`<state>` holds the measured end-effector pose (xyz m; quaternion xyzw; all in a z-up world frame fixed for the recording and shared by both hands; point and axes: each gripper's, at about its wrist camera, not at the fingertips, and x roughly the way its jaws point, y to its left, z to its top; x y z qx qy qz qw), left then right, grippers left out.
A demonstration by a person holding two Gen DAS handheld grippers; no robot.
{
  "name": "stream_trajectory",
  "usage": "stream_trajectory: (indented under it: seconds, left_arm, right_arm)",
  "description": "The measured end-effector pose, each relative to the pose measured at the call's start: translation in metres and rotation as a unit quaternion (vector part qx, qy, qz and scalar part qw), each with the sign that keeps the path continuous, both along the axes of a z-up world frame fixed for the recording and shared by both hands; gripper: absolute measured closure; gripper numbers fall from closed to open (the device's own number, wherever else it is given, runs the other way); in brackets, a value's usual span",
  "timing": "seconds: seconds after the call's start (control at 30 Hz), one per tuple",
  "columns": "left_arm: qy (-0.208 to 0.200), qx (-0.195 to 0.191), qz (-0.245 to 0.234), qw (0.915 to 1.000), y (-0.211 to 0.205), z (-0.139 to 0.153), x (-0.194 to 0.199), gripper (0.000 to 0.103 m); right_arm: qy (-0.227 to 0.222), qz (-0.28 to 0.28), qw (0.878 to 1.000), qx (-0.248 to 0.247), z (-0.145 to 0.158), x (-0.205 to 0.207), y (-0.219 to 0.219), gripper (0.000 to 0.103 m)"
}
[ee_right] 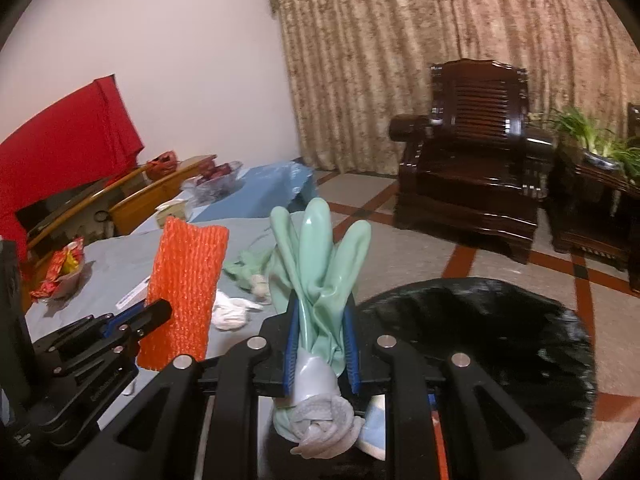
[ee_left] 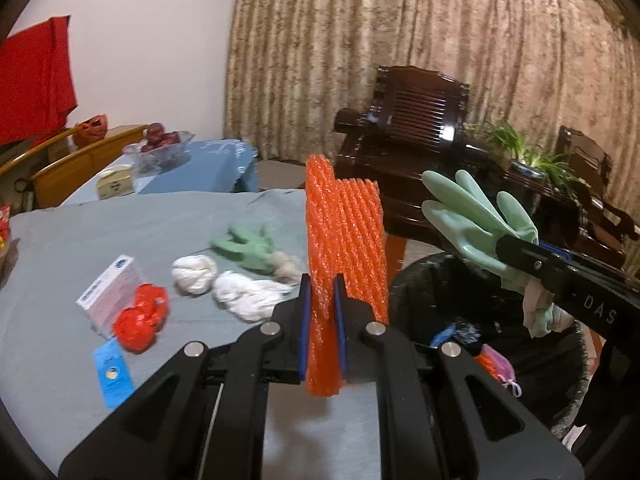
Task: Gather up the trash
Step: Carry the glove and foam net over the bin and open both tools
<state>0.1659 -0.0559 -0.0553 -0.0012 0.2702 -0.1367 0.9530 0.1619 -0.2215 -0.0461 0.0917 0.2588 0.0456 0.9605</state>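
Note:
My left gripper [ee_left: 322, 292] is shut on an orange foam net sleeve [ee_left: 346, 240], held upright above the table's right edge; the same orange foam net sleeve [ee_right: 184, 280] shows in the right wrist view. My right gripper [ee_right: 322, 320] is shut on a mint green rubber glove [ee_right: 320, 256], fingers pointing up, beside the black-lined bin [ee_right: 480, 332]. That green rubber glove [ee_left: 472, 216] hangs over the black-lined bin [ee_left: 480, 320] in the left wrist view. On the grey-blue tablecloth [ee_left: 80, 240] lie a second green glove [ee_left: 248, 246], two white crumpled wads [ee_left: 194, 274], a red crumpled wrapper [ee_left: 140, 318], a small box [ee_left: 110, 294] and a blue card [ee_left: 112, 372].
A bowl of red fruit [ee_left: 160, 144] and a tin [ee_left: 114, 186] sit on a farther blue table. A snack bowl [ee_right: 66, 270] stands at the table's left. A dark wooden armchair [ee_right: 472, 168] and a potted plant [ee_right: 596, 140] stand before the curtain. The bin holds coloured scraps [ee_left: 492, 360].

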Motion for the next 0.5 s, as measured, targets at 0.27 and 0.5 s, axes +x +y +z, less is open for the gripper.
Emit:
stream_trajectory:
  seconds: [0.27,0.5]
  left_arm:
    - [-0.003,-0.003,-0.046,0.9989,-0.047,-0.002,-0.002,0.093]
    - [0.003,-0.004,-0.084,0.9965,-0.082,-0.012,-0.003,0.093]
  right_arm:
    - [0.006,-0.047,0.999,-0.009,-0.002,-0.019,-0.046,0.083]
    - [0.014,-0.088,0.996,-0.013,-0.008,-0.032,-0.08,0.083]
